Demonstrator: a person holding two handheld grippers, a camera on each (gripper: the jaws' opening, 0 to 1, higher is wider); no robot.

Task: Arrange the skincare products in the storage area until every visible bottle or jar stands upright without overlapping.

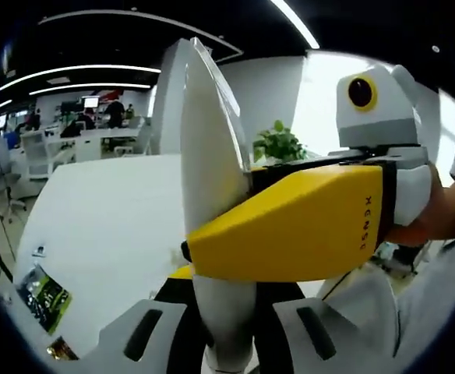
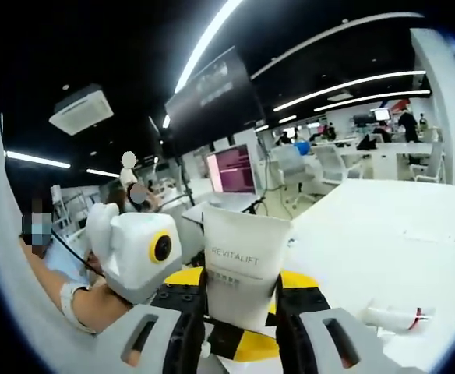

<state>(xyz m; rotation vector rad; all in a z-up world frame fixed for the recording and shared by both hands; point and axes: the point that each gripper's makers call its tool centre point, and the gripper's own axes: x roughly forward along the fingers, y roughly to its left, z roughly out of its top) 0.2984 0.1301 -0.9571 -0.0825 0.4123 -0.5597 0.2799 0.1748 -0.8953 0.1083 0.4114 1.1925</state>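
In the left gripper view a white squeeze tube (image 1: 212,187) stands edge-on between the left gripper (image 1: 229,327), whose two pale jaws rise on either side of its lower end and press against it, so this gripper is clamped on the tube. Crossing in from the right, the right gripper (image 1: 290,234) shows its yellow body lying against the tube's side, with a person's hand (image 1: 438,210) behind it. In the right gripper view the same tube faces the camera flat-on, its crimped end up and the word REVITALIFT printed on it, held between the right gripper's own jaws, which close on its lower part; both tongs therefore grip the one tube, which is raised in the air above a white table (image 2: 383,226). The left gripper appears there at the left, white with a yellow ring, held by a person's arm (image 2: 79,300). On the table at the lower right lies a small white item with a red band (image 2: 395,318), possibly another tube on its side, though it is too small to be sure. A green potted plant (image 1: 278,144) stands beyond the table in the left gripper view, and at the table's near left edge lies a dark printed card (image 1: 42,296).
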